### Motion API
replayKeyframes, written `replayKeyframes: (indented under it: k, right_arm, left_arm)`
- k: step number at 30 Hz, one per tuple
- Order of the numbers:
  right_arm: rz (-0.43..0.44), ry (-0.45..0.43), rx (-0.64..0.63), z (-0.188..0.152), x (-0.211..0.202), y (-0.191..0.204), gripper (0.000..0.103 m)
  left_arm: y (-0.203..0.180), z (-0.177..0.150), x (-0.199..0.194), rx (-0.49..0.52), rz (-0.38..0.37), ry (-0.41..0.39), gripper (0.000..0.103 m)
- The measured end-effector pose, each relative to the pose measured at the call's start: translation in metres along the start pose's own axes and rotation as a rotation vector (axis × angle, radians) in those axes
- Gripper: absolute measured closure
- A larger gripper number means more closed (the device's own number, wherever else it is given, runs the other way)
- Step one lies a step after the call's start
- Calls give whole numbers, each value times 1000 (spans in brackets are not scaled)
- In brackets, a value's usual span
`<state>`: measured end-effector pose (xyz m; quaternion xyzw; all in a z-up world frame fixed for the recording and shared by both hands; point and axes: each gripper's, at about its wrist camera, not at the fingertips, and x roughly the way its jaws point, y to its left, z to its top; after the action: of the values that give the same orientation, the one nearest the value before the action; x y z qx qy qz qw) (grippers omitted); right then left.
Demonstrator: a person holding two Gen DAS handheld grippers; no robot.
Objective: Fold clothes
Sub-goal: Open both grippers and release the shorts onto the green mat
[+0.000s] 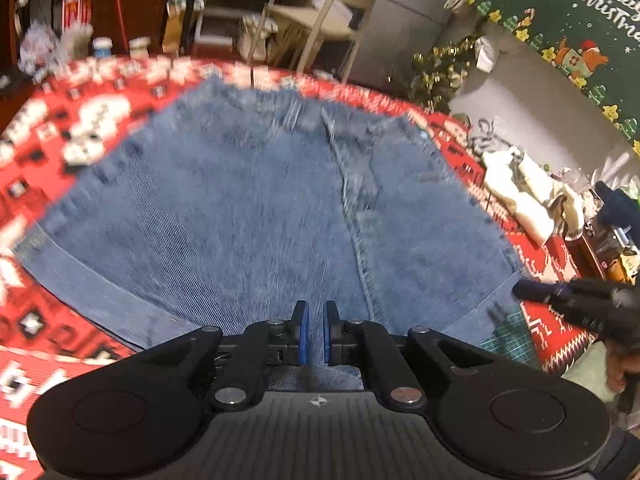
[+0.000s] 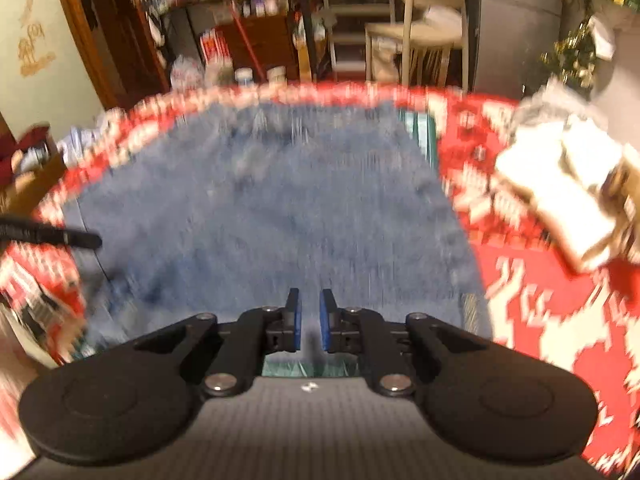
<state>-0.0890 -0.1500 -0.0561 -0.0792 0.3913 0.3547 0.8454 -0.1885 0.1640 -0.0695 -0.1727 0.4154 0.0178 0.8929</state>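
Observation:
Blue denim jeans (image 1: 240, 208) lie folded flat on a red and white patterned tablecloth (image 1: 80, 120), seam running down the middle. My left gripper (image 1: 316, 308) hovers over their near edge, its blue pads a narrow gap apart and pressing on nothing. My right gripper (image 1: 536, 292) reaches in from the right at the jeans' right corner. The right wrist view is blurred. It shows the jeans (image 2: 280, 200) ahead and my right gripper (image 2: 310, 296) slightly open and empty over their near edge. The left gripper (image 2: 80, 240) pokes in from the left.
Folded white clothes (image 1: 520, 192) (image 2: 560, 200) lie on the cloth to the right. A green cutting mat (image 1: 508, 336) (image 2: 420, 132) peeks out under the jeans. A pale chair (image 1: 340, 12) and cluttered shelves stand beyond the table's far edge.

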Motion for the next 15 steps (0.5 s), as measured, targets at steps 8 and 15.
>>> replayKeyframes:
  k: [8, 15]
  right_arm:
    - [28, -81, -127, 69, -86, 35, 71]
    - [49, -56, -47, 65, -102, 22, 70]
  left_arm:
    - [-36, 24, -86, -10, 36, -155, 76]
    - [-78, 29, -96, -1, -49, -119, 66]
